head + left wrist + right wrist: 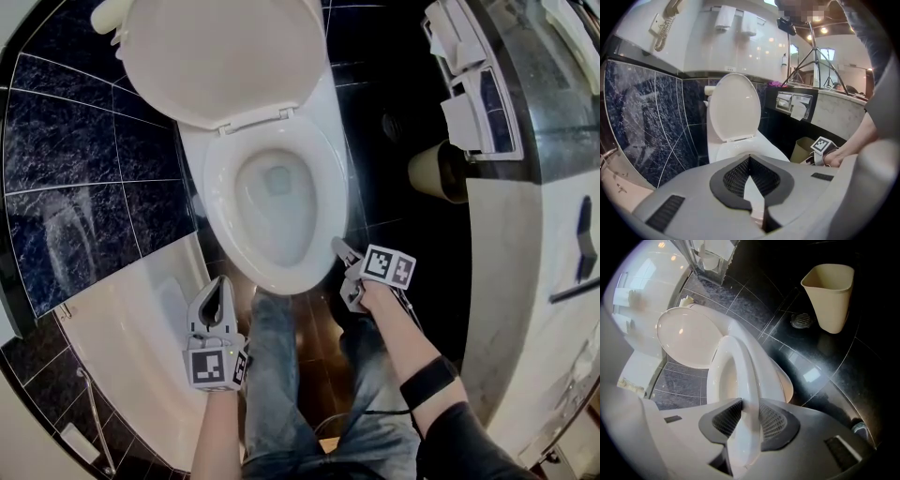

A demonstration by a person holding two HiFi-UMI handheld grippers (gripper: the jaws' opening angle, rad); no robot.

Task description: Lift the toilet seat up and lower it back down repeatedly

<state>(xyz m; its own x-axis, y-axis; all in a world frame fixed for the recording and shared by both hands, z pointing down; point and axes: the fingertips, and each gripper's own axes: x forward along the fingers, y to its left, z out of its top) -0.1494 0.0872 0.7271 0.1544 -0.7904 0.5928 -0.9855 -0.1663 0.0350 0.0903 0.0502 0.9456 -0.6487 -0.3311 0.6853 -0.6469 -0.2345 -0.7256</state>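
Left side: a dark tiled wall (66, 159) stands there, with a white rounded edge low beside it, maybe a tub; I am not sure.
Left gripper (222, 284): its jaws are closed tip to tip with nothing between them. It hangs just beside the front left of the bowl (272, 211) and does not touch it.
Lid (220, 52): it is already up and leans back behind the bowl.
Toilet seat (330, 187): it lies down over the bowl, flat or almost flat. Its long axis runs from the hinge (253, 120) at the back to the front edge near the person's legs (281, 375).
Right gripper (750, 406): it is clenched on the front right part of the seat ring, one pad on each face of the ring. It points from the front toward the hinge.
Key relation: the right hand already has the seat and the left hand is only near. The seat should turn up about the hinge, away from the person and toward the lid.
In the way: nothing lies over the seat. The raised lid is probably the only stop.
Right side: a beige bin (829, 294) stands on the dark floor beside a floor drain (802, 320), well apart from the seat.
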